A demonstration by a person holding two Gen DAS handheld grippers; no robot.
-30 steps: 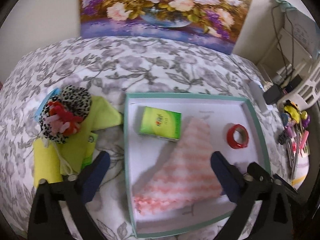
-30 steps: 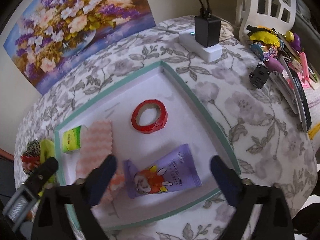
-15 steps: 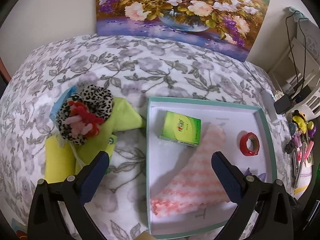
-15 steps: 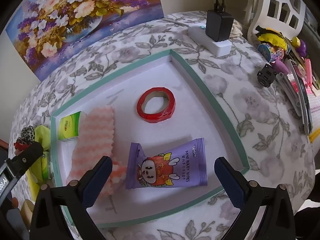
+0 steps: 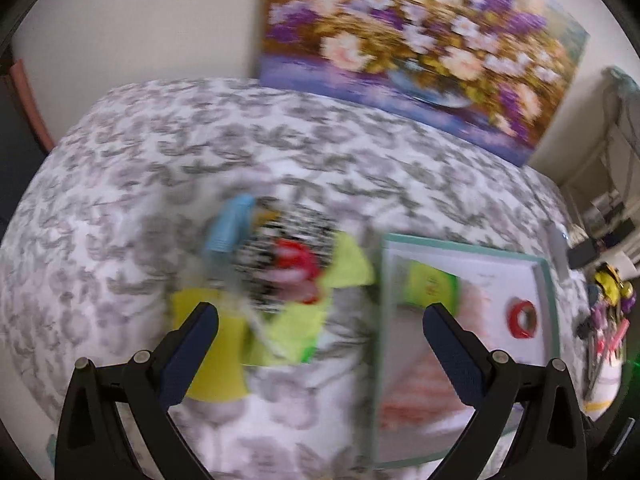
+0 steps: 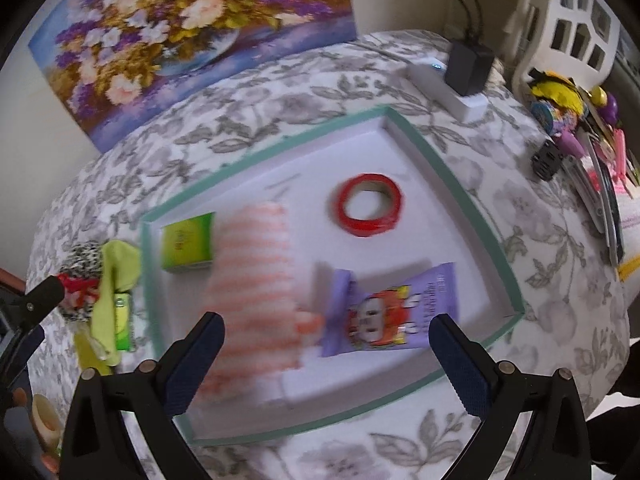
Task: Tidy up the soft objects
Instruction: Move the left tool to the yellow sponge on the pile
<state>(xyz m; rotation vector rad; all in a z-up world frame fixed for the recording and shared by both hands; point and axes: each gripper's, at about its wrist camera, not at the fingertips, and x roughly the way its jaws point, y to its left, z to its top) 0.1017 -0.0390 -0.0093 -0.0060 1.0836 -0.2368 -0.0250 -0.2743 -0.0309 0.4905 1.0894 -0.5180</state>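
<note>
Your left gripper (image 5: 320, 320) was spread wide, holding nothing, above the blurred soft pile (image 5: 280, 272) on the floral counter (image 5: 160, 160). Your right gripper (image 6: 326, 330) also gaped empty over the tray (image 6: 452, 184): cloth (image 6: 252, 264) at 9 o'clock, wipes (image 6: 392, 308) at 5, tape (image 6: 368, 204) at 1, green box (image 6: 186, 242) beside the cloth.

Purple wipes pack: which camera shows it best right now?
Right wrist. The wipes pack lies in full view in the tray, slightly blurred, between the open fingers. The left wrist view is motion-blurred and shows none of it.
</note>
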